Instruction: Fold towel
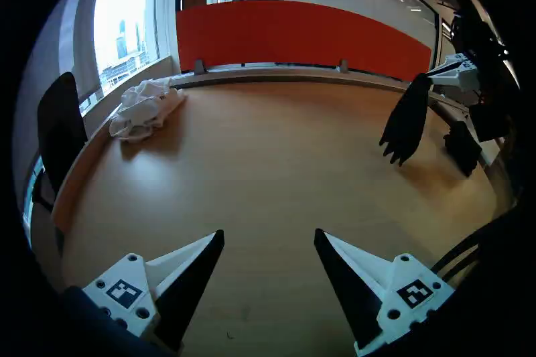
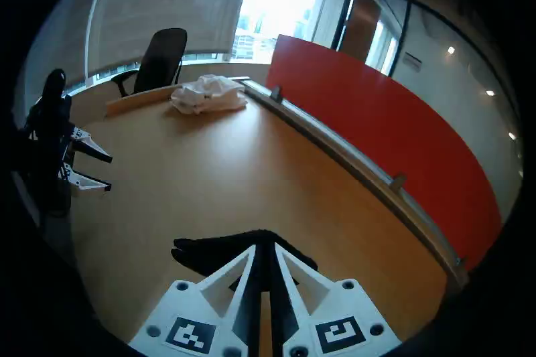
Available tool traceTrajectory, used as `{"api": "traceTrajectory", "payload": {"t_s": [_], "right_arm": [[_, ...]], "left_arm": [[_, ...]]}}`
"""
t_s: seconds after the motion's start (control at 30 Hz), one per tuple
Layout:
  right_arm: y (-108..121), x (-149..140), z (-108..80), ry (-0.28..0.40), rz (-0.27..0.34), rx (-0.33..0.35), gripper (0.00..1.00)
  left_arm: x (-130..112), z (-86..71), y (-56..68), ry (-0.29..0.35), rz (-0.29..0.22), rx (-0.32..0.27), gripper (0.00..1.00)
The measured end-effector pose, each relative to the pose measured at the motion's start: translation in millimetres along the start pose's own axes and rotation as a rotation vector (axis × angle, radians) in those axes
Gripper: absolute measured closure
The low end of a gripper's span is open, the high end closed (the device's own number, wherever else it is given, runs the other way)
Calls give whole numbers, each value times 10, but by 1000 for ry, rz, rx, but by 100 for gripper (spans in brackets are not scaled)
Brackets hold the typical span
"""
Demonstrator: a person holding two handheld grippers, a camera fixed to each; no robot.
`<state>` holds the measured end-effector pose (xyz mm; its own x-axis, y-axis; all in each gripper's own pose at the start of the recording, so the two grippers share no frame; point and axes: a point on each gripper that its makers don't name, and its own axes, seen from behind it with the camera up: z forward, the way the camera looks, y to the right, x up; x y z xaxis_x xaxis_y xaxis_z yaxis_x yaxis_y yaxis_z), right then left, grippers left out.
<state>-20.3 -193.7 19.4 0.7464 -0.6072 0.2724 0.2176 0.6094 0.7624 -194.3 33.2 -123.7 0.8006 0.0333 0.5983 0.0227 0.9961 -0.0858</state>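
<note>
At the bottom of the left gripper view, the left gripper (image 1: 268, 232) stands wide open over the wooden table (image 1: 268, 156), holding nothing. At the bottom of the right gripper view, the right gripper (image 2: 265, 246) is pinched narrow on the black towel (image 2: 208, 253), which spreads left of the fingers. At middle right of the left gripper view the towel hangs from that gripper; whether its lower edge touches the table is unclear. Farther off, a white cloth (image 1: 144, 109) lies heaped at upper left, beside a chair (image 1: 60, 126). A red partition (image 1: 301, 32) crosses the top.
</note>
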Motion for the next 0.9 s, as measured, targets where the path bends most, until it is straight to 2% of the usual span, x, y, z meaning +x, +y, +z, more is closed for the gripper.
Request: {"api": "traceTrajectory", "payload": {"t_s": [0.5,0.9], "right_arm": [[522,-70,-292,1,33,-65,95],[1064,-291,-589,-22,79,-131,95]], "left_arm": [[-2,24,36,-7,-10,0,0],[40,56,10,-13,-8,11,0]]}}
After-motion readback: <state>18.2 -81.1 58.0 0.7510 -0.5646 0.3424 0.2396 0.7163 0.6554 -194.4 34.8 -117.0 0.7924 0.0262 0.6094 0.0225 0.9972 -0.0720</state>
